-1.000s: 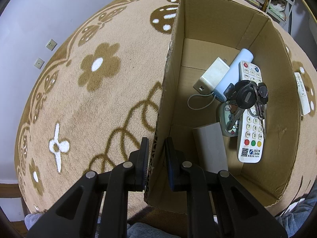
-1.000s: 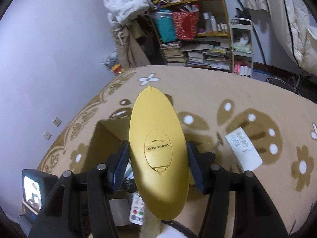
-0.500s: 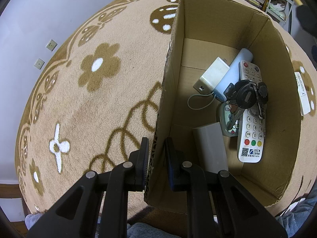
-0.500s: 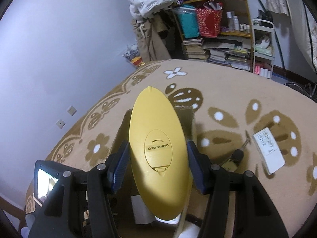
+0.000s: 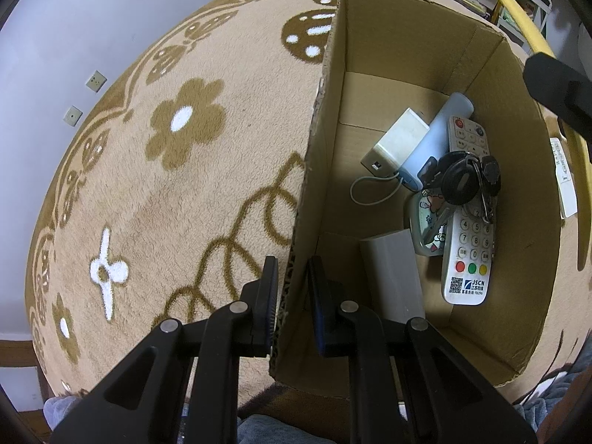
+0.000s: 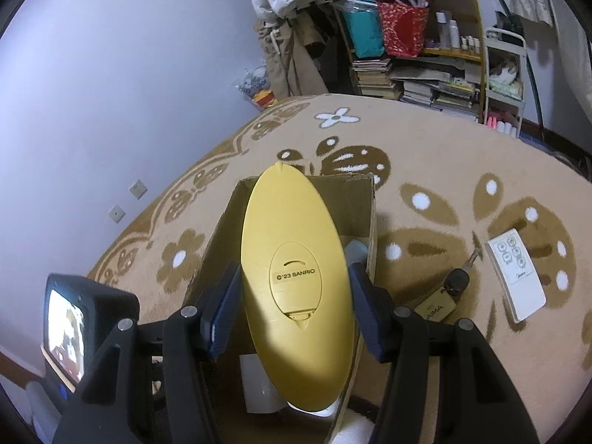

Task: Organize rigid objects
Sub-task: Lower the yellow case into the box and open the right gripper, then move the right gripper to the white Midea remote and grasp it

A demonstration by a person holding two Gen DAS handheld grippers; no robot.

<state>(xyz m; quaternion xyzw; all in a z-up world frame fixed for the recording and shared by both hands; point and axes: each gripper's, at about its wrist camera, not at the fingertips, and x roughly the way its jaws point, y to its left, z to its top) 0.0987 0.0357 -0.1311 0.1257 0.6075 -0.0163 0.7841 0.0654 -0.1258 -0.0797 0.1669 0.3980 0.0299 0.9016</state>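
**Both claws busy at the box**

Your left gripper (image 5: 292, 288) is pinched tight on the cardboard box (image 5: 392, 48) wall. Your right gripper (image 6: 292, 310) is clamped on the yellow oval remote (image 6: 292, 273), held above the box opening. A white remote (image 6: 516, 281) and a key (image 6: 457, 281) lie on the rug (image 6: 425, 140) beside it.

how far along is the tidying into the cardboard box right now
Done: a remote, keys and small boxes already lie in the cardboard box. In hand: the right tool grips a yellow oval item above the box; the left tool pinches its wall. Left: a white remote and key on the rug.
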